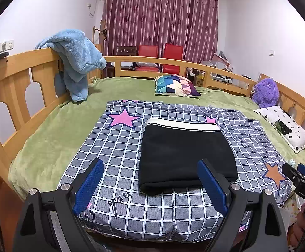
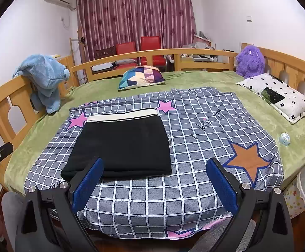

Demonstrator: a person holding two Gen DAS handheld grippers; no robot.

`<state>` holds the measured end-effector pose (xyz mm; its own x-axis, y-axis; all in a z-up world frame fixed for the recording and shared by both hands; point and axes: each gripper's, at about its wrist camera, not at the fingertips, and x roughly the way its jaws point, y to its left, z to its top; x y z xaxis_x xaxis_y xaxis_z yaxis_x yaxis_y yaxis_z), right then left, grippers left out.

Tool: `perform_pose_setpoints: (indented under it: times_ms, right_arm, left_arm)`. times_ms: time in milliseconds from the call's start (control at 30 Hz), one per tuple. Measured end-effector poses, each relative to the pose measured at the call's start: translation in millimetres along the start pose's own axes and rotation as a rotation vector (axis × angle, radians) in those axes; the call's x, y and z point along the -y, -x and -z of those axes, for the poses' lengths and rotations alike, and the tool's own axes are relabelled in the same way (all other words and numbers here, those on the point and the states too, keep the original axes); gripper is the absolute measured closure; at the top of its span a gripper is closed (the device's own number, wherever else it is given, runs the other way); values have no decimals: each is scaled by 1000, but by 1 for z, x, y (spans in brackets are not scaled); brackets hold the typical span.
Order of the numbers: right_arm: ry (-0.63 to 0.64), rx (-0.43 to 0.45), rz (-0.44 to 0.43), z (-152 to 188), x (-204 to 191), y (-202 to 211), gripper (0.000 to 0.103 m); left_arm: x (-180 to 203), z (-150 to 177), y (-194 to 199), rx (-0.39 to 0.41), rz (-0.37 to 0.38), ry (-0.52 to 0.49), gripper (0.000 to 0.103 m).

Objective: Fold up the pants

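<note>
Pants (image 1: 186,153), black, folded into a thick, neat rectangle with a white waistband along the far edge and a rounded fold at the near edge; smooth on top, no loose legs showing. Lying flat on a grey-blue checked sheet (image 1: 119,147) with pink and orange stars, near the bed's front edge.

Nearest the cameras: left gripper (image 1: 150,187), blue pads spread wide, nothing between them, hovering just short of the near fold, its right pad overlapping the pants' near right corner in view. Right gripper (image 2: 154,187), likewise spread wide and empty, left pad over the pants' near left corner in its own view; contact impossible to tell in either.

Beyond the checked sheet: green blanket (image 1: 47,138) covering the mattress, multicoloured triangle cushion (image 1: 176,85) further back, floral white pillow (image 2: 278,96) to the right, purple plush toy (image 2: 250,61) by the rail. Blue towel (image 1: 77,61) draped over the wooden rail (image 1: 18,63) on the left. Farthest: two red chairs (image 2: 140,48) before maroon curtains (image 2: 135,10).
</note>
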<state>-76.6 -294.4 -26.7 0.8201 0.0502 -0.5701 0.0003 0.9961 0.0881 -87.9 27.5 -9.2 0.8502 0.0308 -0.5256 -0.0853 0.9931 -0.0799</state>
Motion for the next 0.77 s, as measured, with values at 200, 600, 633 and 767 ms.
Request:
perform_pose_setpoints:
  times_ms: [200,600,633,767]
  right_arm:
    - [-3,2,4,1,-4,1,6]
    - [-5,4,1,1,-3,2,6]
    - [-5,4,3,1,-5,3,6]
    - [-6,5,3,2,-5,3,6]
  left_arm:
    - [0,0,0,-1,0,1,12]
    - [1,-1,3,5,1,3,12]
    - [2,-1,5,6,0,4,12]
    - [1,-1,4,6,6,-1,12]
